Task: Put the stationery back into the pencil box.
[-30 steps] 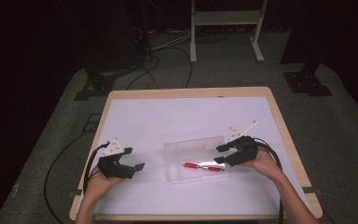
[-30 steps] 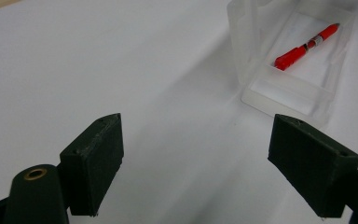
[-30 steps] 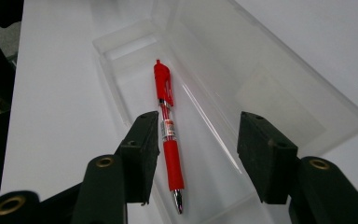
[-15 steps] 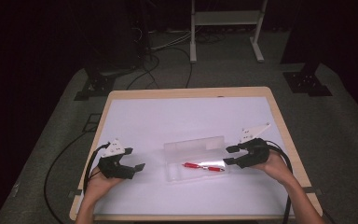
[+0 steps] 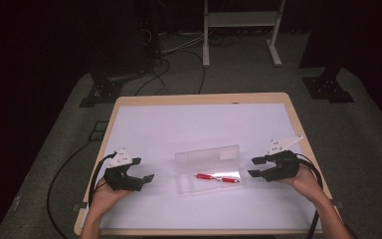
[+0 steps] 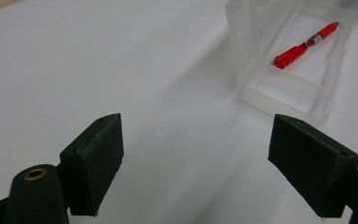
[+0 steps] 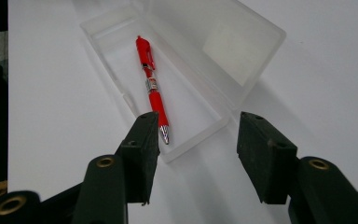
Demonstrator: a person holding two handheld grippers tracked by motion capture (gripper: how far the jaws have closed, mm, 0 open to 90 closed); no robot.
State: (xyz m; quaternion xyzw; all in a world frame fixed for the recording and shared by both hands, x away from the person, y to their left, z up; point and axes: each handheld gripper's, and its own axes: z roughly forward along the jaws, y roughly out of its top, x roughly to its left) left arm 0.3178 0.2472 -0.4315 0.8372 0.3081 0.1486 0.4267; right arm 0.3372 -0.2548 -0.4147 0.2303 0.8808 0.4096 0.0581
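Note:
A clear plastic case (image 5: pixel 209 180) lies open in the middle of the white table, its lid (image 5: pixel 207 153) raised behind it. A red pen (image 5: pixel 217 178) rests inside the case (image 7: pixel 121 51); the pen (image 7: pixel 151 87) points its tip toward my right gripper, and it shows too as the pen (image 6: pixel 305 44) in the case (image 6: pixel 289 91) in the left gripper view. My right gripper (image 5: pixel 255 167) sits just right of the case, open, nothing between its jaws (image 7: pixel 196 137). My left gripper (image 5: pixel 143 169) rests left of the case, open wide and empty (image 6: pixel 196 163).
The white sheet (image 5: pixel 199 124) covers most of the wooden table (image 5: pixel 199 97). Cables trail from both grippers off the table's near corners. A white stand (image 5: pixel 238 30) and dark equipment bases stand on the floor beyond the far edge.
My right gripper has drawn back to the right, away from the case and pen, with its jaws open. The left gripper stayed where it was.

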